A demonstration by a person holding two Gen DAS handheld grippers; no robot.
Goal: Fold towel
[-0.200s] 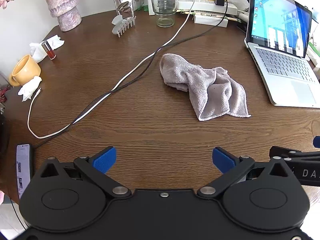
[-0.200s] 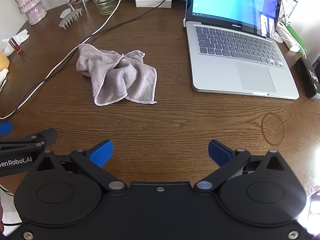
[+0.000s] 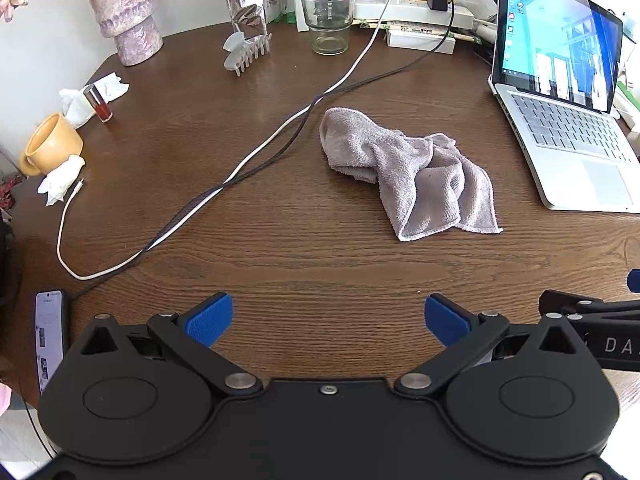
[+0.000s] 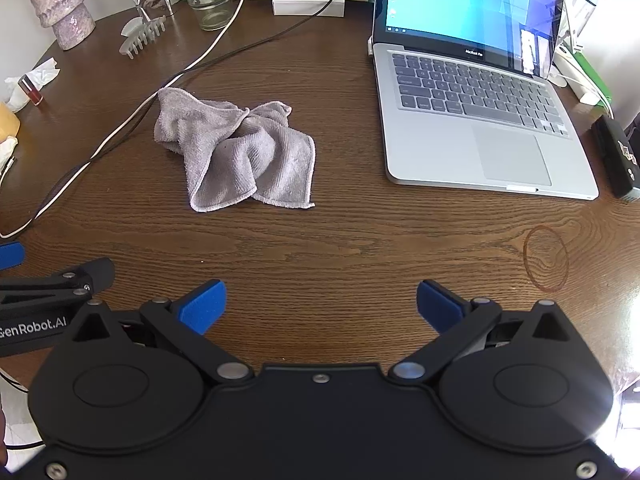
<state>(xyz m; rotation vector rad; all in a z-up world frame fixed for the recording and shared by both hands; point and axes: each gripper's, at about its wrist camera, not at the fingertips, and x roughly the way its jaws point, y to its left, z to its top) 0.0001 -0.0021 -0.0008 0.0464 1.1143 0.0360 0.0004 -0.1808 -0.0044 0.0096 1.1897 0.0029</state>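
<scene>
A grey towel [image 3: 412, 172] lies crumpled in a loose heap on the brown wooden table [image 3: 304, 256], ahead and to the right in the left wrist view. From the right wrist view the towel [image 4: 236, 152] sits ahead and to the left. My left gripper [image 3: 328, 316] is open over bare wood, short of the towel, with nothing between its blue pads. My right gripper [image 4: 321, 304] is open too, held near the front of the table and apart from the towel. Each gripper shows at the edge of the other's view.
An open laptop [image 4: 480, 116] stands right of the towel. A white cable [image 3: 224, 184] and a black cable cross the table left of it. A glass [image 3: 328, 20], a hair claw [image 3: 246, 54], a vase [image 3: 124, 20], a yellow mug [image 3: 52, 144], tissues and a phone [image 3: 50, 332] ring the edges.
</scene>
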